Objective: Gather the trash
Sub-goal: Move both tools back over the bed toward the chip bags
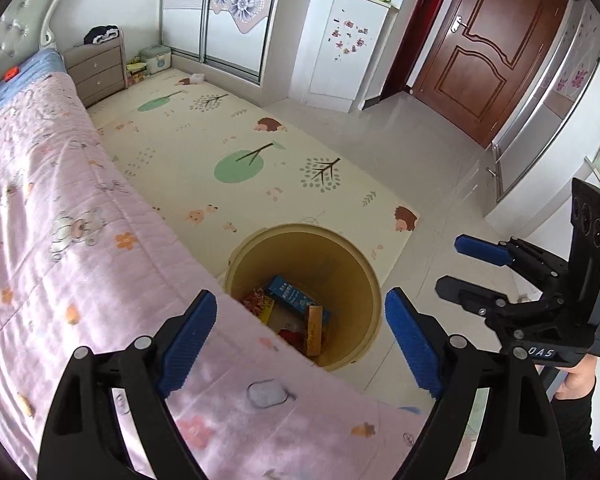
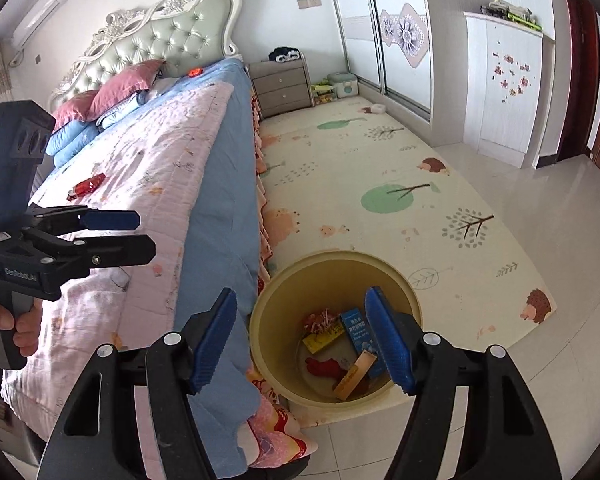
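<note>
A round yellow bin (image 1: 356,264) stands on the floor against the bed's side. Inside it lie a blue box (image 1: 290,290), a tan box (image 1: 314,334), a yellow packet (image 2: 324,340) and a red wrapper (image 2: 324,366). My left gripper (image 1: 300,300) hangs open over the quilt's edge and the bin, with nothing between its fingers. My right gripper (image 2: 302,296) is open and empty above the bin (image 2: 324,276). Each gripper shows in the other's view: the right gripper (image 1: 450,262) to the right, the left gripper (image 2: 144,234) over the bed. A red wrapper (image 2: 88,186) lies on the quilt.
The bed with a pink quilt (image 1: 60,200) fills the left side. A patterned play mat (image 1: 228,136) covers the floor beyond the bin. A grey nightstand (image 1: 98,72), sliding wardrobe (image 1: 220,12), white cabinet (image 1: 340,48) and brown door (image 1: 488,60) line the far walls.
</note>
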